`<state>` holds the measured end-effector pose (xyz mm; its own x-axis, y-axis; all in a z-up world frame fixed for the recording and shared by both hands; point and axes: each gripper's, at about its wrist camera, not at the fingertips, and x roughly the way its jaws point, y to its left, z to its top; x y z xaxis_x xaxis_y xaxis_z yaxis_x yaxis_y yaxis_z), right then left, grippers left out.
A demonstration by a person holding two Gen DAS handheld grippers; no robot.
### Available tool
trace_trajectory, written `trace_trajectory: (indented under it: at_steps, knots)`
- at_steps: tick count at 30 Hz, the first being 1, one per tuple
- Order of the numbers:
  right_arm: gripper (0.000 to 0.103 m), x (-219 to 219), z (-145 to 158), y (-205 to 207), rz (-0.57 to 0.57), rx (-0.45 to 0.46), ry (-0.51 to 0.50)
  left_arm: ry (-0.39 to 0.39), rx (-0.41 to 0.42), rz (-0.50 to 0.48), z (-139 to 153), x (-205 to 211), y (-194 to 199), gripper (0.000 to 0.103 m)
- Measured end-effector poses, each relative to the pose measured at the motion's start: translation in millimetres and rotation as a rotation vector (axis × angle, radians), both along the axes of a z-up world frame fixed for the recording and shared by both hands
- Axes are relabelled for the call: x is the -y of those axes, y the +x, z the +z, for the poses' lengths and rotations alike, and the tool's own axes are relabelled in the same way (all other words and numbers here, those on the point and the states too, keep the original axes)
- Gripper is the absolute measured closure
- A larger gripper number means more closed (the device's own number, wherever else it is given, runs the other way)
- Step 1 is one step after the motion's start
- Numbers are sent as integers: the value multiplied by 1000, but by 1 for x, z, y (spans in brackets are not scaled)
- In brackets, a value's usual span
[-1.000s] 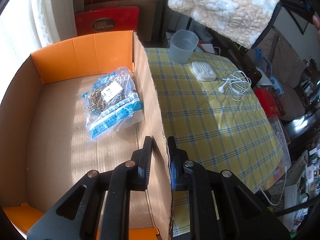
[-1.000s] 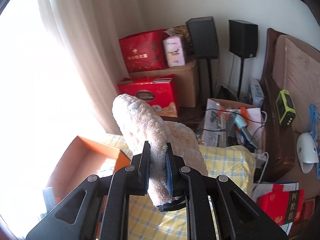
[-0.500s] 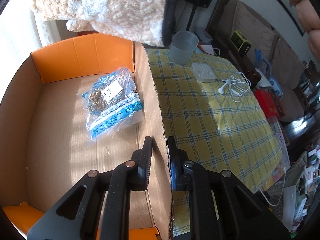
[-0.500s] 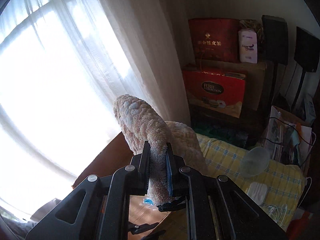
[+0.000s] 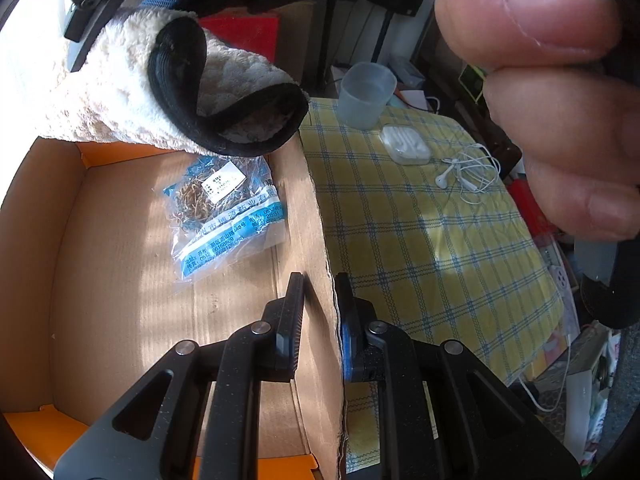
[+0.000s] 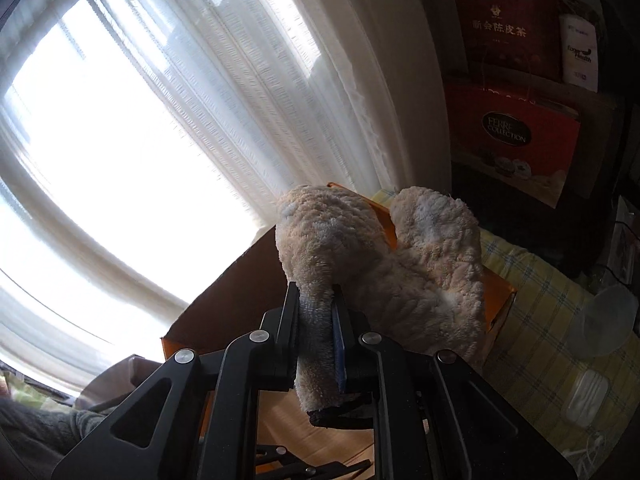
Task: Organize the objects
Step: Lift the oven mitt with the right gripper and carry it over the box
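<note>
My left gripper (image 5: 320,312) is shut on the right wall of an open cardboard box (image 5: 120,300) with orange flaps. A clear bag of dried herbs (image 5: 224,216) with a blue label lies on the box floor. My right gripper (image 6: 316,320) is shut on the cuff edge of a fluffy cream mitten (image 6: 400,272). In the left wrist view the mitten (image 5: 120,92), its black-trimmed opening facing the camera, hangs over the far end of the box, above the bag. The far wall of the box (image 6: 240,292) shows below the mitten in the right wrist view.
A translucent cup (image 5: 366,96), a white earphone case (image 5: 406,146) and tangled white earphones (image 5: 468,172) lie on the yellow checked tablecloth (image 5: 420,260) right of the box. A person's fingers (image 5: 540,60) fill the upper right. Red gift boxes (image 6: 516,136) stand beside a curtained window (image 6: 160,120).
The mitten has travelled from above the table's far side leftward and down to hang over the box's far end. The hand carrying it now looms close. My left gripper has kept still.
</note>
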<state>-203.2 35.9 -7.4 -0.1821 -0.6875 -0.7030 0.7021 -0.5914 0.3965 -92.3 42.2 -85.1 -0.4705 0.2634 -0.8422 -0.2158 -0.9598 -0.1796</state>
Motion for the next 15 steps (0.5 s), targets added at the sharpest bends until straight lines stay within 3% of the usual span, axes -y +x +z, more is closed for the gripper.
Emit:
trace_trajectory:
  at_steps: [3, 9, 15]
  knots:
    - [78, 2, -10, -3, 27, 74, -18, -1, 1, -2, 0, -1, -1, 89]
    - [57, -13, 0, -4, -7, 61, -61, -1, 1, -3, 0, -3, -2, 89]
    - [54, -39, 15, -9, -72, 20, -75, -2, 4, -4, 0, -5, -3, 88]
